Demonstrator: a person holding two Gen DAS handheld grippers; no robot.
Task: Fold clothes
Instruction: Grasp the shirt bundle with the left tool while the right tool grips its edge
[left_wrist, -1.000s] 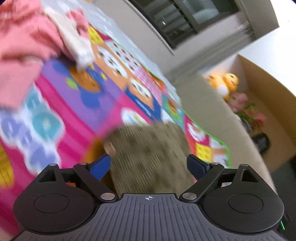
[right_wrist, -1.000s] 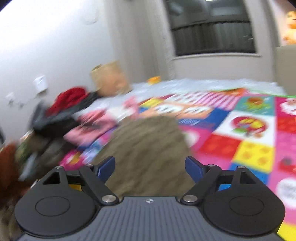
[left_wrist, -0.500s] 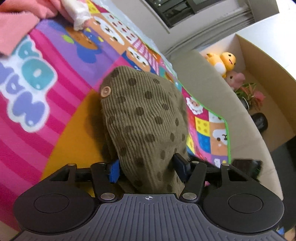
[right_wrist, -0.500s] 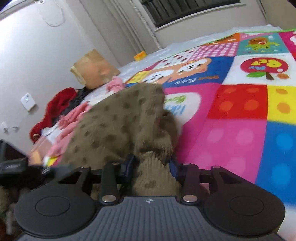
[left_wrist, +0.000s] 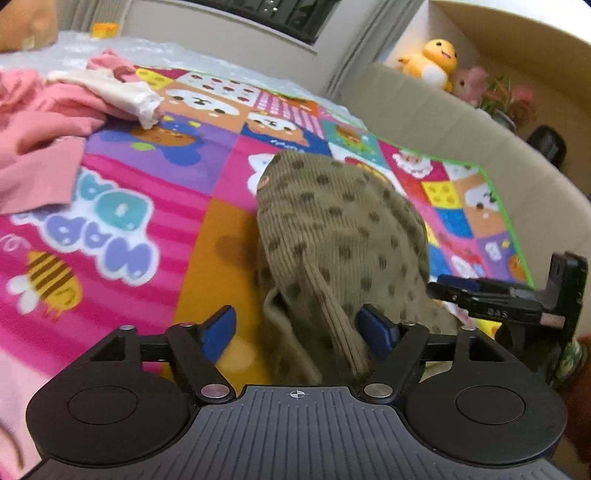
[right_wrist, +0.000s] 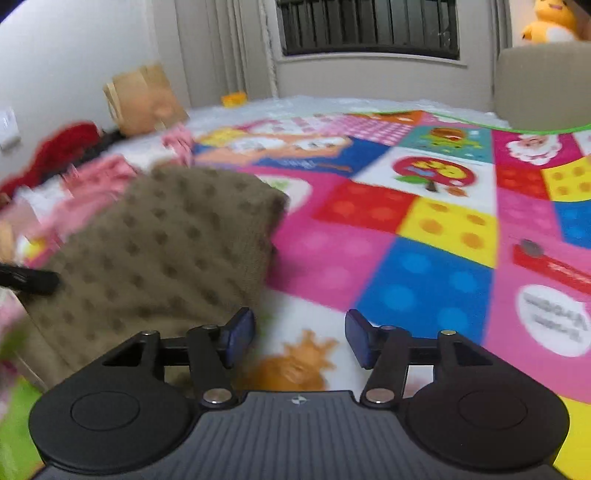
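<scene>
Left wrist view — olive dotted garment (left_wrist: 340, 236) between open left gripper (left_wrist: 301, 328) fingers.

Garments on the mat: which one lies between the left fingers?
The olive dotted garment, bunched on the mat between the open fingers. The pink clothes lie far off at the left.

One olive dotted garment (left_wrist: 343, 236); one play mat (left_wrist: 155, 206); one pink clothes heap (left_wrist: 40, 125); one yellow plush toy (left_wrist: 436, 62); two tongs (left_wrist: 297, 330) (right_wrist: 299, 338).
</scene>
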